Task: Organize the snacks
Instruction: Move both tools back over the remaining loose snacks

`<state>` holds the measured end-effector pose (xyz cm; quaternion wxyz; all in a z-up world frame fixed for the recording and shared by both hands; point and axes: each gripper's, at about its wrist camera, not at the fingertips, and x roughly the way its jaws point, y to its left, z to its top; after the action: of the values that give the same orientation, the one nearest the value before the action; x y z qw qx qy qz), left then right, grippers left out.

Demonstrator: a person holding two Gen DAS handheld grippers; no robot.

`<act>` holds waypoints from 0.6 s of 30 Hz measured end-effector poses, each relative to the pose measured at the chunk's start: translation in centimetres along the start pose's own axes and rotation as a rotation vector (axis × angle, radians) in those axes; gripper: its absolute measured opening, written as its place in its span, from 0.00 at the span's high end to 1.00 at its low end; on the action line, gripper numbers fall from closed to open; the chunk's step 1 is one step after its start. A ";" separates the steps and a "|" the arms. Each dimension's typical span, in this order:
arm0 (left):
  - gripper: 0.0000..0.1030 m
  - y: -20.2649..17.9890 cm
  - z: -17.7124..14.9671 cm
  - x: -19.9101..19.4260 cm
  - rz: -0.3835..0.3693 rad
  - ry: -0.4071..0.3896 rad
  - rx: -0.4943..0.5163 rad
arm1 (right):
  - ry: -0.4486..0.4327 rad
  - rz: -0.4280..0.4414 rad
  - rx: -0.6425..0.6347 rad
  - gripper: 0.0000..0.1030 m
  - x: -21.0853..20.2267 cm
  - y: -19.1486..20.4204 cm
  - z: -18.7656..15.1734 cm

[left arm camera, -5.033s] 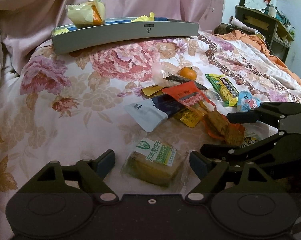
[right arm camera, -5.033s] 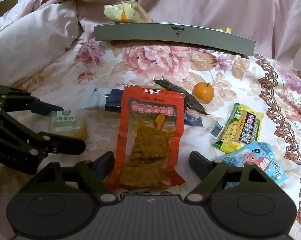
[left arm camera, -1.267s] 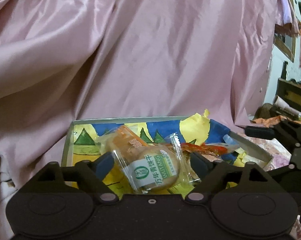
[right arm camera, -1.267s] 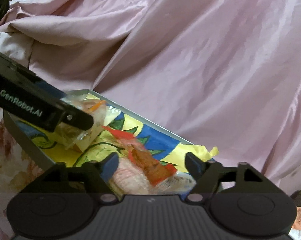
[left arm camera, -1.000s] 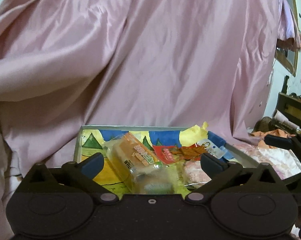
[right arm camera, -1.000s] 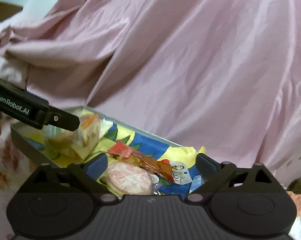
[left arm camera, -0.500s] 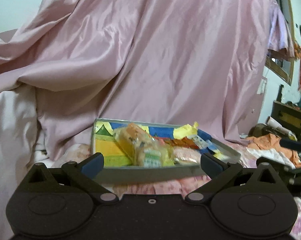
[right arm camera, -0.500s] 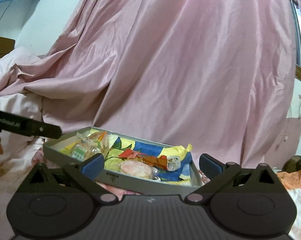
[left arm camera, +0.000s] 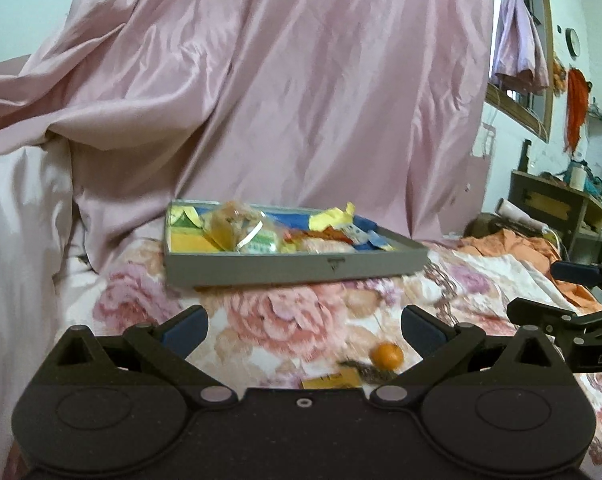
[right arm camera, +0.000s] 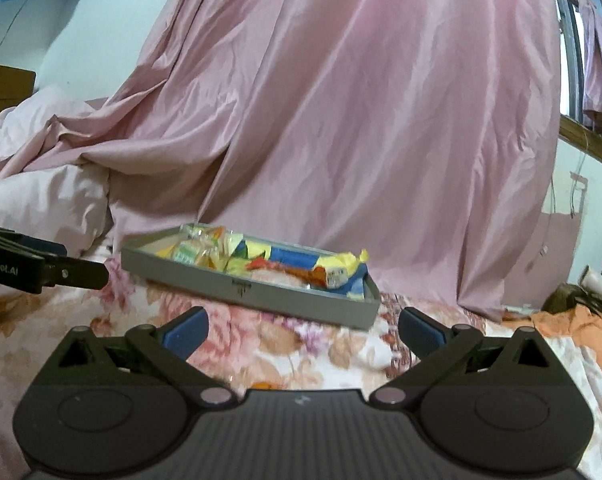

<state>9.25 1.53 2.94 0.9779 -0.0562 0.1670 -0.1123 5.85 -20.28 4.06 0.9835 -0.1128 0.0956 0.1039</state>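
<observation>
Seen from the left wrist, the left gripper (left arm camera: 303,326) has jaws wide apart, empty, over the floral bed (left arm camera: 149,304); the grey tray (left arm camera: 293,266) of snacks lies at twelve o'clock, an orange (left arm camera: 386,355) nearer. From the right wrist, the right gripper (right arm camera: 303,326) likewise gapes, holding nothing, bare bedspread between it and the tray (right arm camera: 253,290).

dim, soft indoor light (fisheye-bent edges), slight motion blur throughout.

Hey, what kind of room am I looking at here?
Most likely a bedroom in a home. A floral pink-and-cream bedspread covers a soft surface where a shallow grey tray of snack packets sits, a draped pink satin sheet hangs behind it, and a cluttered dark wooden shelf unit stands at the side.
</observation>
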 end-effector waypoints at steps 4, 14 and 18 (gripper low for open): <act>0.01 -0.3 -1.0 -0.4 -0.030 0.038 0.014 | 0.031 -0.016 0.006 0.00 -1.0 0.2 -1.3; 0.01 -0.9 -3.1 0.6 -0.102 0.133 0.053 | 0.164 -0.038 0.069 0.00 -1.7 0.5 -5.0; 0.01 -1.0 -4.1 1.7 -0.119 0.189 0.064 | 0.235 -0.045 0.090 0.00 -1.6 0.4 -6.4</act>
<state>9.18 -0.18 -1.28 0.9507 -0.0239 0.2510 -0.1804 3.20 -21.73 -1.86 0.9716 -0.0822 0.2124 0.0637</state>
